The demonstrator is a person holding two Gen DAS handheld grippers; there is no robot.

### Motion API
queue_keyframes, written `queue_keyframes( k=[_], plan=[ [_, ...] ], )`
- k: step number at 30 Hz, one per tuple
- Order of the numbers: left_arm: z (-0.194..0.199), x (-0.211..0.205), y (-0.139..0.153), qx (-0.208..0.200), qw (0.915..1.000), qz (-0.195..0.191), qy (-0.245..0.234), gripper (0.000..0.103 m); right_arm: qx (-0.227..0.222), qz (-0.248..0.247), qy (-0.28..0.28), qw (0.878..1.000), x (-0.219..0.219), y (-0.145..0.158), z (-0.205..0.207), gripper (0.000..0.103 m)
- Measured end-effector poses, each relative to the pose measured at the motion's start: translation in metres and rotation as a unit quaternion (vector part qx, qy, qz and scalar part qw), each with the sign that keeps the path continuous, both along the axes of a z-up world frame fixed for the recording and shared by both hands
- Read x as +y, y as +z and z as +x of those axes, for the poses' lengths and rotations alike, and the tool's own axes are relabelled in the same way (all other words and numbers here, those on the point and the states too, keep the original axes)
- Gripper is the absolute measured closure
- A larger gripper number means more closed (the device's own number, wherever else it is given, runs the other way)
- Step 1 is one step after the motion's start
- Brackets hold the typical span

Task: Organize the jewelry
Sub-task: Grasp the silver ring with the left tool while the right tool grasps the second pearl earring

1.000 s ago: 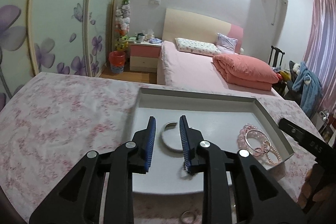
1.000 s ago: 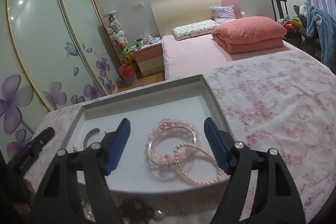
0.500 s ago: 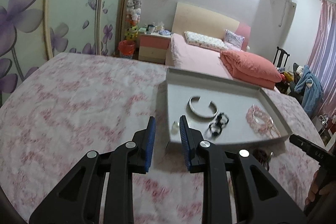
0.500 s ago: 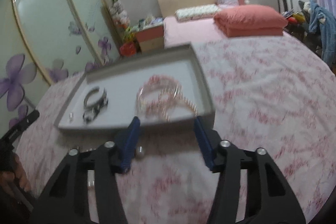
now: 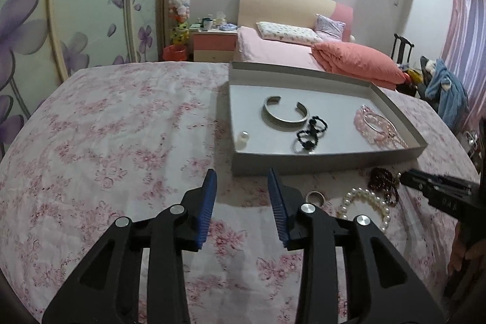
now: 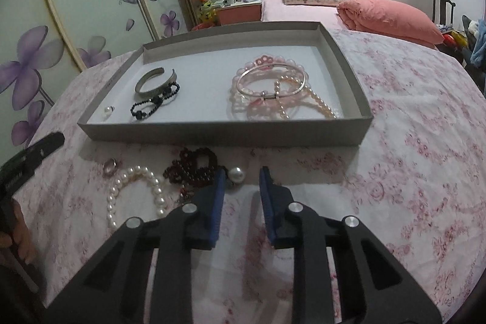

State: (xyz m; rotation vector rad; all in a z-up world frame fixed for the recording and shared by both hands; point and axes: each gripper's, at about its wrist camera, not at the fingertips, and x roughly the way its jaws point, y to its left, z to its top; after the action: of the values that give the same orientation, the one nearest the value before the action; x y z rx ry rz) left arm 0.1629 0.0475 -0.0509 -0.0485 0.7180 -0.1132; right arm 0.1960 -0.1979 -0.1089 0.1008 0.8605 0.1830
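Shallow grey cardboard tray on floral cloth
Left gripper opening, empty; right gripper closing near a round pearl, seemingly not gripping

Left of the tray the cloth lies bare. Before its front wall, pearls, dark beads and a ring crowd the way

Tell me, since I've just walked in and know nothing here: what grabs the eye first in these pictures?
First the shallow grey tray on the pink floral cloth, with a silver cuff bangle at its left and a heap of pink bead and pearl bracelets at its right. In front of the tray, loose on the cloth, lie a white pearl strand, dark red beads and a single large pearl.
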Motion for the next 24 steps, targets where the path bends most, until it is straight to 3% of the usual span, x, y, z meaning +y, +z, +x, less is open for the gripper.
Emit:
queue_keyframes(
  k=[5, 9, 16, 24],
  plan=[
    [0.001, -0.01, -0.002, 0.006, 0.9998, 0.008, -0.014, 0.067, 0.007, -0.016, 0.004, 1.0, 0.004, -0.005, 0.009, 0.089],
    [0.001, -0.017, -0.005, 0.011, 0.9996, 0.015, -0.023, 0.067, 0.007, -0.025, -0.002, 1.0, 0.001, -0.005, 0.009, 0.089],
    [0.001, -0.04, -0.01, 0.024, 0.9976, 0.034, -0.055, 0.067, 0.007, -0.054, -0.057, 0.997, -0.028, -0.006, 0.01, 0.089],
    [0.009, -0.068, -0.025, 0.055, 0.9933, 0.048, -0.089, 0.067, 0.011, -0.054, -0.054, 0.997, -0.031, -0.008, 0.013, 0.089]
  ],
)
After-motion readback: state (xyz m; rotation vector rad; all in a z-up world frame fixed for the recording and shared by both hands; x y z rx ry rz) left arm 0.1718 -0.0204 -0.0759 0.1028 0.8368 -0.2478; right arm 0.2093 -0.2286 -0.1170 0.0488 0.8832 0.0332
